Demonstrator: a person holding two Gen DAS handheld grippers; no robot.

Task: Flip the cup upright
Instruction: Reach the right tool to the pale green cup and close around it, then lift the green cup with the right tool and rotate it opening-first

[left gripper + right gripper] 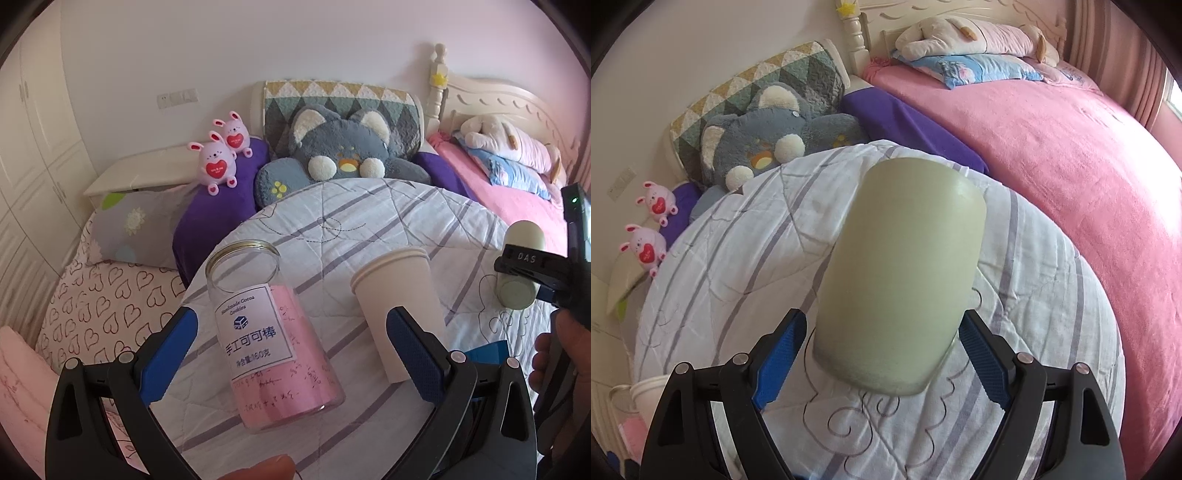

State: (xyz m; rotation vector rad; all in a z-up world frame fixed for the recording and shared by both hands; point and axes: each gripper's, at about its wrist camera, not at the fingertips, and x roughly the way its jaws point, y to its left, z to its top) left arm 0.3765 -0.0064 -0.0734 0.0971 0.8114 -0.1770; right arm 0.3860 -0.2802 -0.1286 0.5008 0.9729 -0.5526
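1. The right gripper is clamping the pale green cup near its wide end, blue pads pressing both sides; the cup is hanging over the striped quilt, closed end pointing away
2. To finish well, I would say the wrist needs rolling slowly so the closed end lands flat on the soft quilt before the pads let go, since bedding is giving little support
3. The left gripper is idling with its jaws apart, straddling a glass jar without touching it
4. The jar's label is reading "Handmade Cocoa Cookies" and "手工可可棒"
5. Just beside the jar, a white paper cup is standing
6. In the left wrist view the right gripper's body is showing "DAS"
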